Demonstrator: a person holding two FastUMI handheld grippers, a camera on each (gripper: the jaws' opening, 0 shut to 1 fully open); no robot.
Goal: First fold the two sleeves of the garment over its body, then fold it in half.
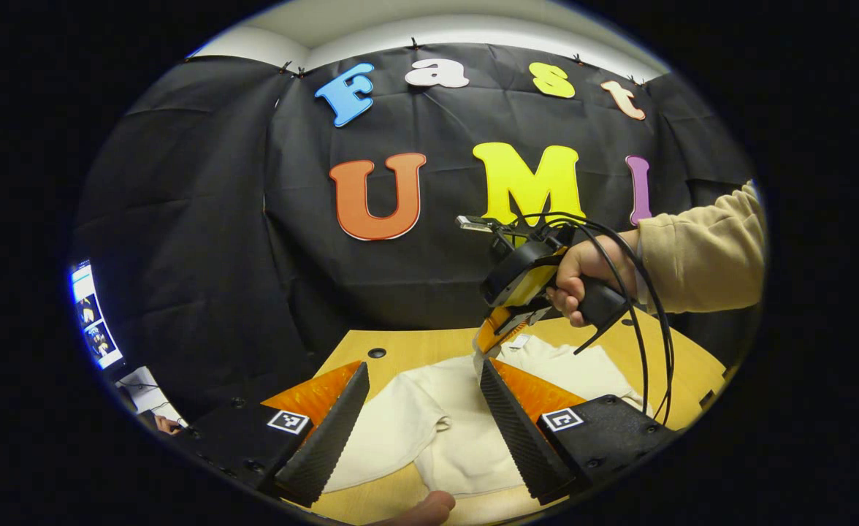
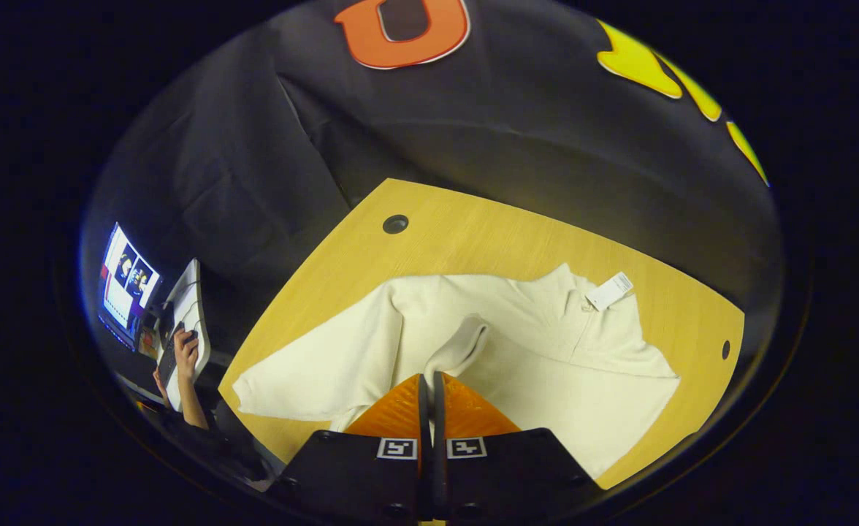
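In the left gripper view, the left gripper [image 1: 418, 409] is seen lowest, its two ribbed fingers [image 1: 327, 435] spread wide with nothing between them, above the near part of a cream-white knitted garment [image 1: 466, 431]. That garment is spread flat on a light wooden table [image 1: 371, 497]. A fingertip [image 1: 429, 508] shows at the table's near edge.

In the right gripper view, the right gripper [image 2: 427, 387] is seen with its fingers brought together, a bunched fold of the garment [image 2: 539, 351] rising just at their tips; whether cloth is actually pinched between them cannot be told. One sleeve [image 2: 305, 372] lies stretched toward the table's [image 2: 473, 226] left edge, and a white paper tag [image 2: 609, 291] lies at the collar on the table's far side.

Farther off in the left gripper view, the right gripper [image 1: 484, 351] is held by a hand [image 1: 583, 281] in a beige sleeve [image 1: 700, 256], its tips down at the garment.

Beyond the table's left edge, a lit screen [image 2: 126, 285] and another person's hand [image 2: 185, 351] on a dark device are seen.
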